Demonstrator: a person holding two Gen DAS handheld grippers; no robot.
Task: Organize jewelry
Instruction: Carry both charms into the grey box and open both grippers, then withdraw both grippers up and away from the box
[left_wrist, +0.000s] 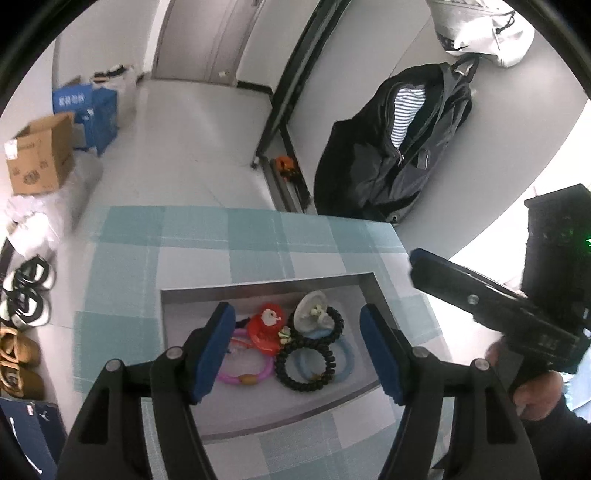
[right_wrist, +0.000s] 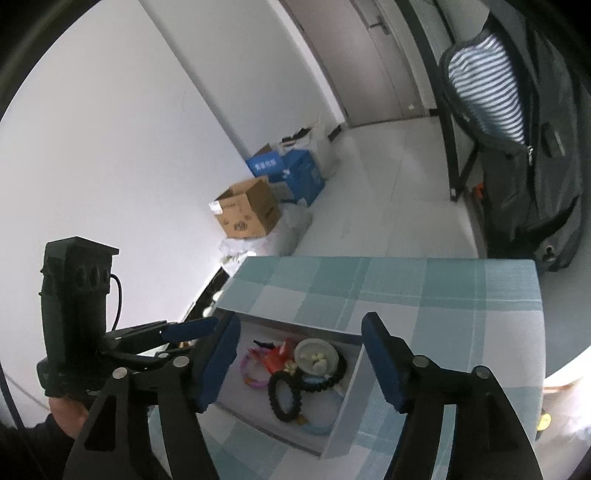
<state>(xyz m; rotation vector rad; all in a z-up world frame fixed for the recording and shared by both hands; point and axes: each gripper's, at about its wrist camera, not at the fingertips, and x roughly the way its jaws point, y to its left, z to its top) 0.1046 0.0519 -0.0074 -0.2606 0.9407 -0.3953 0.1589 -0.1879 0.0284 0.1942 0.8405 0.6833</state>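
Note:
A shallow grey tray (left_wrist: 258, 290) sits on a teal checked tablecloth (left_wrist: 192, 236). In it lie a black beaded bracelet (left_wrist: 295, 369), a pink bangle (left_wrist: 243, 374), a pale blue ring (left_wrist: 347, 356), a red ornament (left_wrist: 264, 325) and a white round piece (left_wrist: 312, 308). My left gripper (left_wrist: 297, 354) is open and empty, hovering above the tray. My right gripper (right_wrist: 299, 363) is open and empty, also above the tray (right_wrist: 343, 410); its black bracelet (right_wrist: 286, 400) shows between the fingers. The right gripper's body shows in the left wrist view (left_wrist: 491, 306).
A black bag (left_wrist: 391, 147) with a striped cloth hangs past the table's far edge. A cardboard box (left_wrist: 40, 155) and blue boxes (left_wrist: 88, 110) stand on the floor at the left, with shoes (left_wrist: 18, 362) by the wall. A door (right_wrist: 373, 62) is at the back.

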